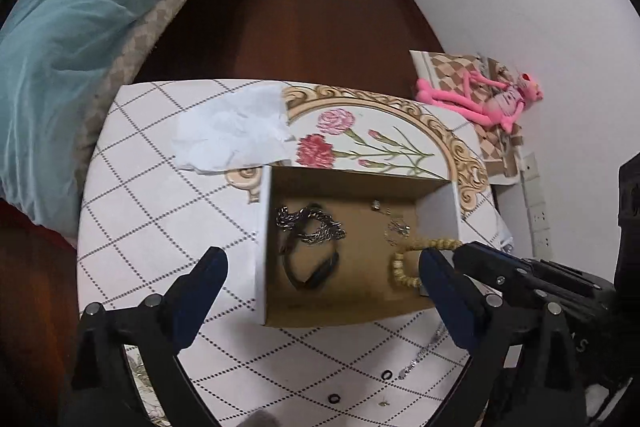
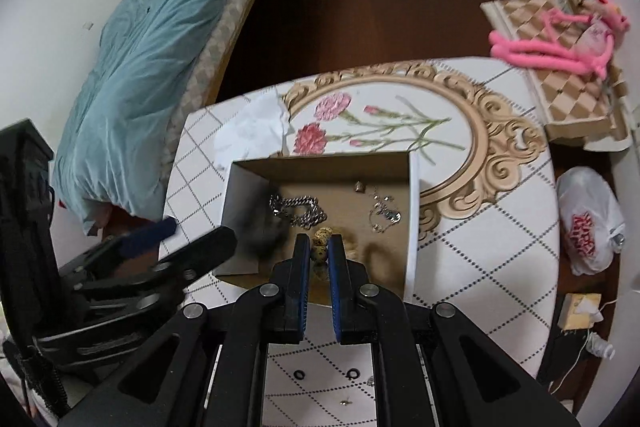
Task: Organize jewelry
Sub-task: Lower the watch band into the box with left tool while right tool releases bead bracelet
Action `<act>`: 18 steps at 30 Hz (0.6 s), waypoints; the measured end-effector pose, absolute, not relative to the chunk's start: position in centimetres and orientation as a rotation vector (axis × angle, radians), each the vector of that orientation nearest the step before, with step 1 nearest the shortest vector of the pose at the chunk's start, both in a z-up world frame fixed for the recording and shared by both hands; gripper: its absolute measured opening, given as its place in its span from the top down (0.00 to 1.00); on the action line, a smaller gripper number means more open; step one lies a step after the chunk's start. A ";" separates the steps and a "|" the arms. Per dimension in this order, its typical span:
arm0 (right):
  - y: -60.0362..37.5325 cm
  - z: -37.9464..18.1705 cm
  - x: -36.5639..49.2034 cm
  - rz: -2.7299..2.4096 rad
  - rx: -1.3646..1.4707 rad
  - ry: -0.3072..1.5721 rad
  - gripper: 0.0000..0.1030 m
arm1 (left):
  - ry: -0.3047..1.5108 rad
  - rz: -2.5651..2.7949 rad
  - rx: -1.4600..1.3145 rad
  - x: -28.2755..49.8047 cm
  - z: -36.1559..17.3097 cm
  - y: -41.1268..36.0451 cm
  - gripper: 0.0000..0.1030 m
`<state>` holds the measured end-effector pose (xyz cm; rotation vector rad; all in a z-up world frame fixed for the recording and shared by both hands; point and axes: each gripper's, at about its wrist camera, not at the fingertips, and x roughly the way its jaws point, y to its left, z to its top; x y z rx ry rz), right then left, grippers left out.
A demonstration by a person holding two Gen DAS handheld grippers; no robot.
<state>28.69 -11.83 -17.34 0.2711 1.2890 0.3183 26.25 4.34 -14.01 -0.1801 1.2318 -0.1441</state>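
An open cardboard box stands on the patterned table. In it lie a silver curb chain, a black bracelet, a thin chain with small charms and a tan bead bracelet. My left gripper hangs open over the box, wide apart, with the black bracelet lying untouched below it. My right gripper is shut on the bead bracelet's strand over the box's near right part. A dark blur hides the box's left part in the right wrist view.
On the table in front of the box lie two small black rings, a thin silver chain and a tiny stud. Crumpled tissue lies behind the box. A bed, a pink plush toy and a plastic bag surround the table.
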 end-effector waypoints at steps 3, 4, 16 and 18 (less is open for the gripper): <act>-12.1 -17.9 29.1 0.319 0.281 1.313 0.90 | 1.240 -0.111 -0.172 26.3 -14.2 5.0 0.05; -12.3 -18.0 29.1 0.308 0.280 1.316 0.88 | 1.238 -0.094 -0.164 26.2 -14.2 5.1 0.05; -13.8 -17.9 26.8 0.059 0.057 1.253 0.09 | 1.150 0.063 -0.016 23.1 -15.4 5.5 0.00; -13.6 -18.3 26.2 0.013 0.009 1.248 0.08 | 1.141 0.075 0.009 22.6 -15.7 5.3 0.00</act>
